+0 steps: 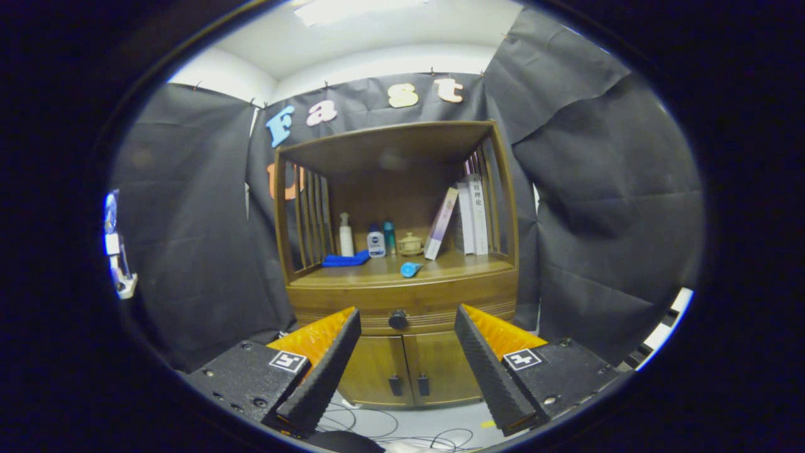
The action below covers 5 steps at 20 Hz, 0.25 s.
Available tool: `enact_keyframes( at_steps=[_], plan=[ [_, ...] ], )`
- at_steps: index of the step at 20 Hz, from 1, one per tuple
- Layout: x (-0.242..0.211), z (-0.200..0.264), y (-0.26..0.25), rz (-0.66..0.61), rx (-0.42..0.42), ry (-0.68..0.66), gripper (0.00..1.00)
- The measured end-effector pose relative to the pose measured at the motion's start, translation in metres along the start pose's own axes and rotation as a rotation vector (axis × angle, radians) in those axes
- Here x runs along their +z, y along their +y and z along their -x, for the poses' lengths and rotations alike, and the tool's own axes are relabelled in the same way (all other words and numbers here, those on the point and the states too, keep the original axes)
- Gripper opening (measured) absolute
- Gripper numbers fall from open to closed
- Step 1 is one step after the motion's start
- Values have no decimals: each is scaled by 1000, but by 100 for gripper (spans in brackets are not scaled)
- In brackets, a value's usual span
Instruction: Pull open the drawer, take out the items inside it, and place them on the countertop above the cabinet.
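A wooden cabinet (402, 296) stands ahead against the booth wall. Its drawer (434, 309) is closed, with a dark round knob (397, 319) at the front, just beyond and between my fingertips. My gripper (407, 314) is open, fingers spread wide, some distance short of the knob and touching nothing. Above the drawer is the countertop (453, 267), where a small blue cylinder (410, 269) lies on its side near the front edge. What is inside the drawer is hidden.
At the back of the countertop stand a folded blue cloth (346, 258), a white pump bottle (345, 235), two small bottles (381, 241), a lidded cup (410, 243) and several books (468, 217). Two lower doors (405, 371) are closed. Cables (402, 428) lie on the floor.
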State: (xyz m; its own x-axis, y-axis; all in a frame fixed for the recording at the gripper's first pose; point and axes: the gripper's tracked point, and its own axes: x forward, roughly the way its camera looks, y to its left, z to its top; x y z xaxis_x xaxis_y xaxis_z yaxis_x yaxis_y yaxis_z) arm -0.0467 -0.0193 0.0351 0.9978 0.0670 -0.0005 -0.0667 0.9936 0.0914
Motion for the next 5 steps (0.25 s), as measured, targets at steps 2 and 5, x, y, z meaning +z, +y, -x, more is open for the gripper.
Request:
enact_keyframes(
  at_steps=[2, 5],
  plan=[
    [2, 6, 1, -16, 10, 3, 99],
    [5, 14, 4, 4, 26, 1, 99]
  ],
)
